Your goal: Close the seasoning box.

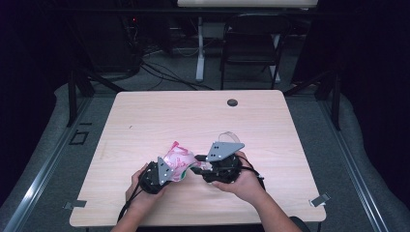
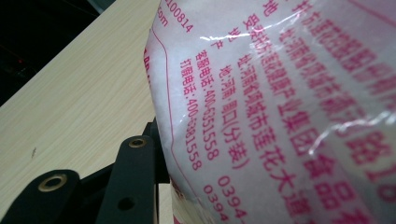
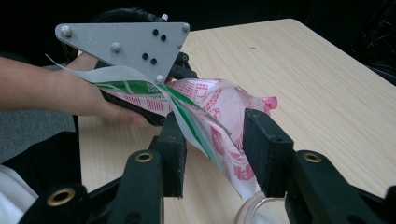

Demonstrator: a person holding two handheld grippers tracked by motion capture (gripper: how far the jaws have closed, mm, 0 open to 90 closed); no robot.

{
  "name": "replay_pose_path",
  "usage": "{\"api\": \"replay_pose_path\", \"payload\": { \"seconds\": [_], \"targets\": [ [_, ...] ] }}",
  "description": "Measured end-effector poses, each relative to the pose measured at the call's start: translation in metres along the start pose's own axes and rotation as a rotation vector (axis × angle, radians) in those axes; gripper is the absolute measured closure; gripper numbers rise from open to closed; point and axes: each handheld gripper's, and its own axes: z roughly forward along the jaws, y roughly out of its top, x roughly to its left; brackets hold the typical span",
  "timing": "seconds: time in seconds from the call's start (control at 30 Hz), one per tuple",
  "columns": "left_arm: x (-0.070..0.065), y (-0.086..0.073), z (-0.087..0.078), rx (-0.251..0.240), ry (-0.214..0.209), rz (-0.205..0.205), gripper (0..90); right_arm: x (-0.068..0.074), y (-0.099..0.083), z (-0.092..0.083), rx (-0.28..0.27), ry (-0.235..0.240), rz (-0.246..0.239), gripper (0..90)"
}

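A light wood-grain table [image 1: 145,116] is occupying the centre of the high view, with a dark round grommet [image 1: 232,102] sitting near its far edge. Grey floor is surrounding it, cables are trailing across the floor at upper left, a black folding chair [image 1: 251,43] is standing behind the table at upper centre, and the room beyond is lying in darkness. The bag [image 1: 177,162], a white plastic pouch printed in pink, is lying just below the centre of that frame, between the two grippers. In the left gripper view the pouch is filling the right half, showing pink Chinese characters and digits reading "100814", "400-6351558" and "0394". The left gripper [image 1: 159,175] is clamping on the bag, its pouch pressing against the visible jaw. The right gripper [image 3: 212,154] is standing with jaws apart, the bag's edge with green stripes passing between them without either pad pressing on it. A clear plastic piece [image 3: 254,212] is showing at the bottom edge of the right gripper view.
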Motion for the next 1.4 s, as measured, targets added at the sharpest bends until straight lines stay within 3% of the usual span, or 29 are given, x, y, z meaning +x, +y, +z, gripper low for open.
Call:
{"api": "replay_pose_path", "payload": {
  "seconds": [0.2,0.73,1.0,1.13,1.23,1.4],
  "targets": [
    [-0.001,0.001,-0.002,-0.005,0.018,0.015,60.7,0.002,0.000,0.001,0.001,0.016,-0.013,60.7],
    [0.009,-0.002,-0.007,-0.016,0.089,0.007,60.8,-0.009,0.004,-0.021,-0.048,0.060,0.053,63.2],
    [0.007,0.001,-0.009,-0.020,0.109,0.042,60.9,-0.015,0.004,-0.028,-0.070,0.010,0.089,67.4],
    [0.004,0.006,-0.012,-0.030,0.127,0.066,60.8,-0.018,0.005,-0.023,-0.051,-0.018,0.108,67.8],
    [0.003,0.012,-0.011,-0.032,0.145,0.101,60.8,-0.020,0.010,-0.021,-0.047,-0.015,0.120,68.1],
    [0.003,0.016,-0.009,-0.028,0.150,0.123,60.9,-0.025,0.017,-0.011,-0.033,-0.022,0.135,69.2]
  ]
}}
